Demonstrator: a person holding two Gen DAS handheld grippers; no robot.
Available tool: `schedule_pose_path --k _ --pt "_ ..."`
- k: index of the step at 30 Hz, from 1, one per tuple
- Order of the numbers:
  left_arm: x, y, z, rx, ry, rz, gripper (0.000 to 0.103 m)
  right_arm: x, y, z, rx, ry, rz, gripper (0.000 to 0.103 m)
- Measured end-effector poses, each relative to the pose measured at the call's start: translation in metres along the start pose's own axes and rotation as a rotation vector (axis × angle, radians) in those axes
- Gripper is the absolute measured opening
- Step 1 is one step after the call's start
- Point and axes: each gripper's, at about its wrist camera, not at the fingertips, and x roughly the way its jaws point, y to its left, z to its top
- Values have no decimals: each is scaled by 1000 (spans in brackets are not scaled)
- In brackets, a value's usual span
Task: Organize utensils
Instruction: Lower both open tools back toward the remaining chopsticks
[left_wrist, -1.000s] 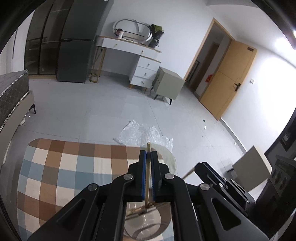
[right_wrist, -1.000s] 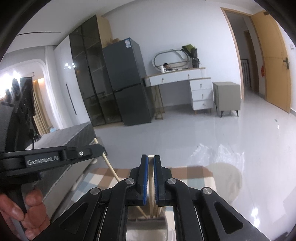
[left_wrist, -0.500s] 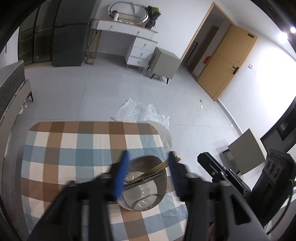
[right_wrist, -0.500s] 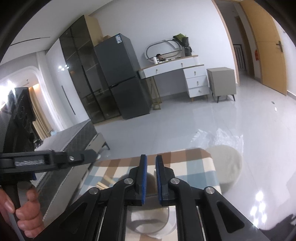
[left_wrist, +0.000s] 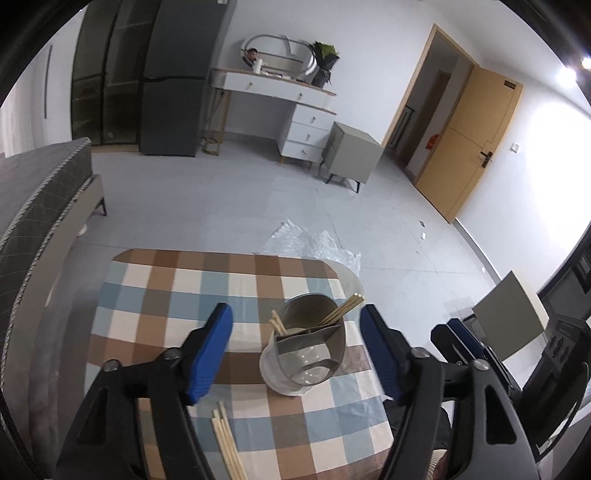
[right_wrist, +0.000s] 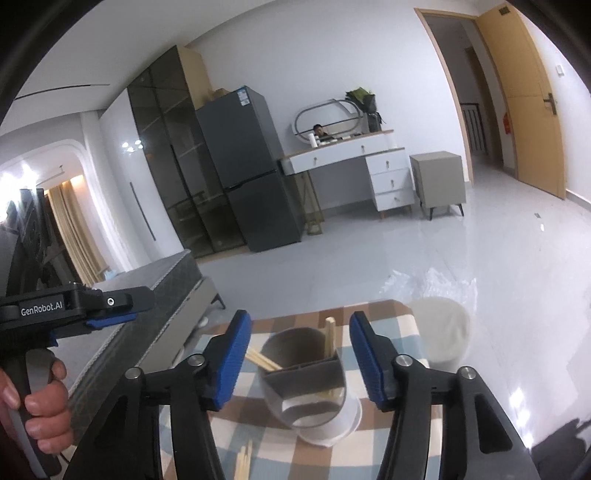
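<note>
The left gripper (left_wrist: 295, 343) hangs above the table (left_wrist: 155, 295) with its blue-padded fingers (left_wrist: 208, 349) spread wide and nothing between them. The grey utensil holder (left_wrist: 304, 350) stands on the checked cloth directly in the gap between the fingers, touching neither. The right gripper (right_wrist: 299, 362) is likewise spread apart and empty, and in its view the same holder (right_wrist: 306, 384) sits between its fingers (right_wrist: 231, 363), below them and clear of both pads.

The holder is a round cup split by an inner wall into compartments. One pair of wooden chopsticks (left_wrist: 341, 310) leans out of the far compartment toward the right rim, its tips past the edge. A second pair (left_wrist: 277, 325) pokes up at the left side by the divider; which compartment it stands in is hard to tell from this angle. The nearer compartment looks bare, showing a shiny bottom.

More loose chopsticks (left_wrist: 227, 443) lie flat on the cloth near the table's front edge, beside the left finger and well apart from the holder. The right wrist view shows their ends (right_wrist: 243, 461) low between the fingers.
</note>
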Motion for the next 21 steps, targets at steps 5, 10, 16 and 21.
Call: schedule_pose_path --k 5,10,16,21 --pt "-20 2 -13 2 -58 45 78 -17 9 -7 -4 -23 1 67" --pt "-33 7 -27 8 -100 90 84 -30 16 -14 -7 -40 -2 77" --pt "-42 17 -49 14 -130 135 86 -36 30 -30 -24 -37 15 82" --pt "-43 32 -68 14 -144 182 88 -36 43 -52 -64 -19 28 85"
